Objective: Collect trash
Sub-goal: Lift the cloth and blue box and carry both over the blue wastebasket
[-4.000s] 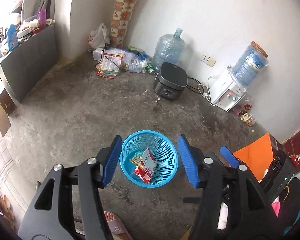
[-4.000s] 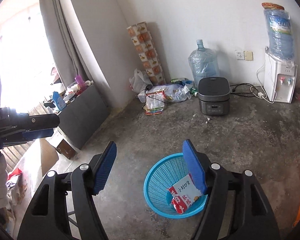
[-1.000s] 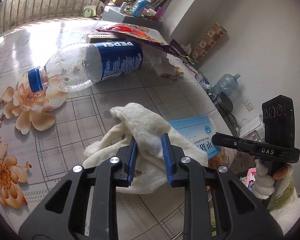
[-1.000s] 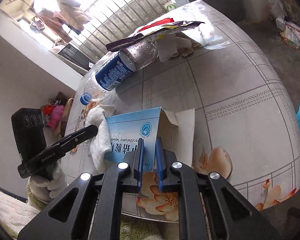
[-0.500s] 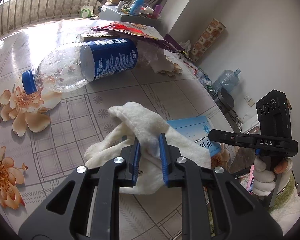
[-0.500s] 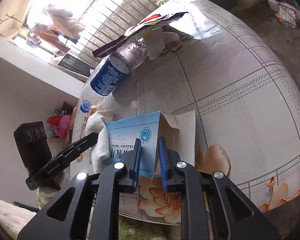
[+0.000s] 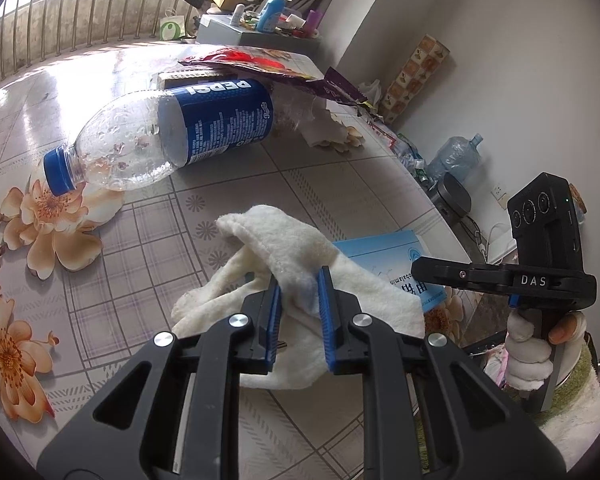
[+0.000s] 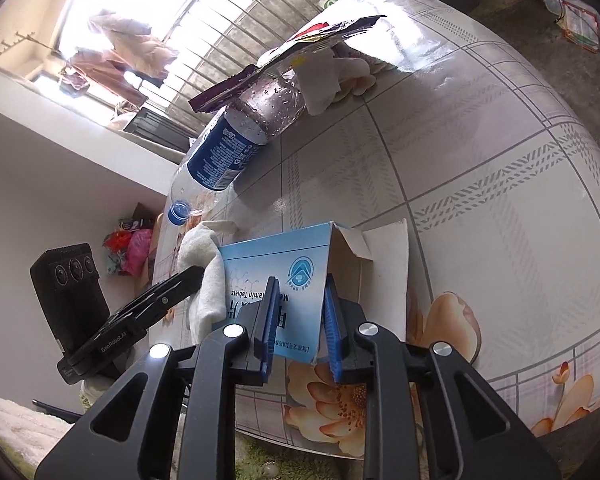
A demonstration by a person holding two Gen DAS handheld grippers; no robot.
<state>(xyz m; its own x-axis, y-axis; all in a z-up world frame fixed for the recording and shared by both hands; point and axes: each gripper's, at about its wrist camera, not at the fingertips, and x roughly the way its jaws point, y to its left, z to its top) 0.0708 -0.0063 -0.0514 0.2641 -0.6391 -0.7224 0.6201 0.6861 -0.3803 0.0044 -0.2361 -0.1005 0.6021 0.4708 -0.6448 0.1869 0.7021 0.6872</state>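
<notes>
Left tool (image 7: 298, 300) clamped on the white cloth (image 7: 300, 256), bunched up on the table (image 7: 320, 184). Right tool (image 8: 298, 312) pinched on the blue tablet box (image 8: 276, 276), flap open, touching the cloth's right edge. Farther off, lying flat: empty Pepsi bottle (image 7: 172, 136), snack wrapper (image 7: 260, 64) draped over it.

Four seconds ago both grippers hung open over the blue basket on the floor; now both are at the counter (image 7: 340, 184). The left gripper (image 7: 298, 300) has pinched the white cloth (image 7: 284, 248), its jaws narrowing over the last second. The right gripper (image 8: 298, 312) straddles the blue box (image 8: 276, 272), its jaws apparently slightly wider than before.
</notes>
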